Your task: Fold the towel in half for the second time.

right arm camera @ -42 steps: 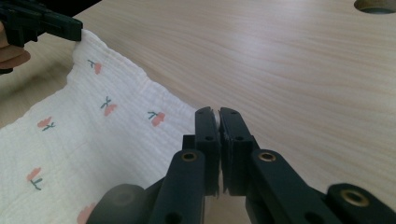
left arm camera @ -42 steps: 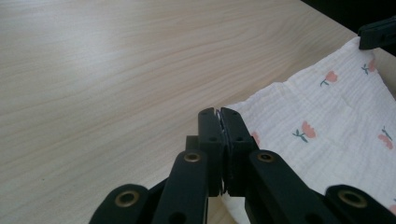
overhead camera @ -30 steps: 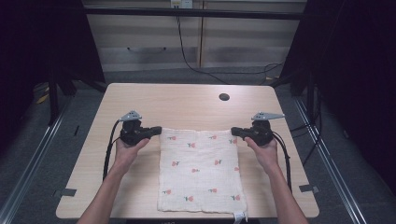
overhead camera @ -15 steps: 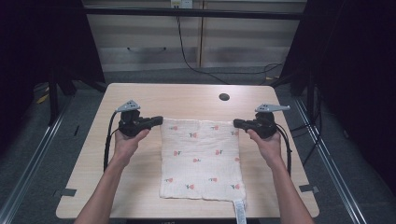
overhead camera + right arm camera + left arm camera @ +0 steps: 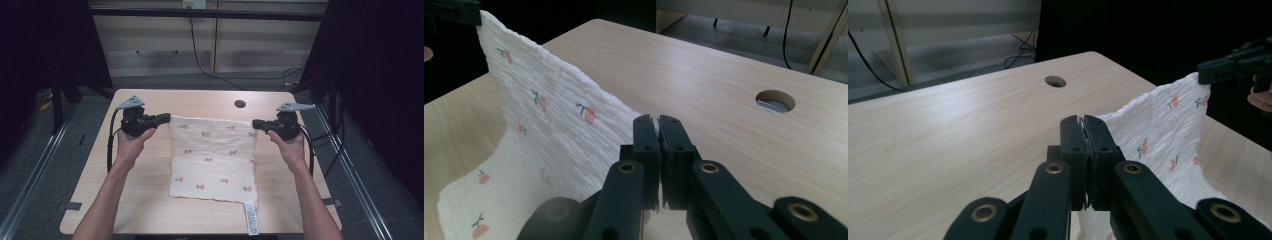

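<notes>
A white cloth point(image 5: 212, 159) with a small printed pattern is held by its two far corners, one clamped in the left tongs point(image 5: 166, 118), one in the right tongs point(image 5: 256, 123); its near edge is rested on the tabletop point(image 5: 150, 200).

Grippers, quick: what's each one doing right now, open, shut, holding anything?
Left gripper: shut on the far left corner of the cloth, lifted off the table.
Right gripper: shut on the cloth's far right corner.

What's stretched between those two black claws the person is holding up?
A white cloth printed with small red fruit. The left claw and right claw each pinch a far corner, its edge spanning the gap, as the high view shows; the near part rests on the table.
</notes>
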Motion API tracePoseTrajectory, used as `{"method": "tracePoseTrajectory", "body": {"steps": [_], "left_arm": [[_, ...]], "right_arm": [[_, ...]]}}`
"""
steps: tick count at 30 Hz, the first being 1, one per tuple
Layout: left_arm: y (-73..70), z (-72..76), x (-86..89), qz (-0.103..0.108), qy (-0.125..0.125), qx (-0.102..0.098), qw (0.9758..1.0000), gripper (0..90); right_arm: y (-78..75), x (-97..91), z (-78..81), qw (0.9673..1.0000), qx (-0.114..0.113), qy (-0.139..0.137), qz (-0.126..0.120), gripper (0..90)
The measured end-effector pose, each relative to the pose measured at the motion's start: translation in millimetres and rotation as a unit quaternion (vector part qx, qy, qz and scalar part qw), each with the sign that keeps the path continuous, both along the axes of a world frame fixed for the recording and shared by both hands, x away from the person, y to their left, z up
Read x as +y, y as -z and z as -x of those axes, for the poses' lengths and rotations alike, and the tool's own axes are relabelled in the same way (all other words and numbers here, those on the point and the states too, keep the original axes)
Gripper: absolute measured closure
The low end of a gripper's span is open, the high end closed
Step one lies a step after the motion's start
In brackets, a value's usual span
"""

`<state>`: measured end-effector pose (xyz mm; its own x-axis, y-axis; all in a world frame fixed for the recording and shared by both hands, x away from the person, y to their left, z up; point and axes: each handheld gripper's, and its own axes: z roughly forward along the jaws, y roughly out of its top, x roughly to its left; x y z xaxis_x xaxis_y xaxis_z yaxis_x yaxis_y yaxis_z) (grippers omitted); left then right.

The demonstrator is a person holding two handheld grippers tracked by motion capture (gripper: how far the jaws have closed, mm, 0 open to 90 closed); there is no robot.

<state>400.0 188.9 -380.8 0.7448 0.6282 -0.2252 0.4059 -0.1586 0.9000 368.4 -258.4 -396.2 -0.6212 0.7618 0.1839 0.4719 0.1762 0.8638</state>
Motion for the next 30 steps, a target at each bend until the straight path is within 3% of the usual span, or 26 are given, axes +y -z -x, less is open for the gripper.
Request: {"method": "tracePoseTrajectory", "body": {"steps": [4,7,13,19,30], "left_arm": [[-9.4,2.5,2.1,0.002,0.001,-0.012,0.9999,88.4],[-8.7,4.7,3.8,0.001,0.003,-0.017,0.9999,88.4],[11.2,12.7,5.3,-0.014,0.008,-0.006,0.9999,88.4],[26.1,26.7,9.2,-0.024,0.014,-0.002,0.9996,88.4],[33.4,53.9,15.1,-0.025,0.027,-0.007,0.9993,88.4]], "right_arm": [[-9.2,1.5,-2.5,0.9999,-0.009,-0.004,0.001,86.9],[-12.4,3.4,-1.3,0.9997,-0.018,-0.014,0.000,86.9],[2.0,5.9,4.7,0.9996,-0.005,-0.024,0.011,87.0],[11.4,1.8,19.1,0.9996,-0.006,-0.026,0.004,87.0],[25.0,1.8,51.5,0.9990,-0.009,-0.042,0.011,87.0]]}}
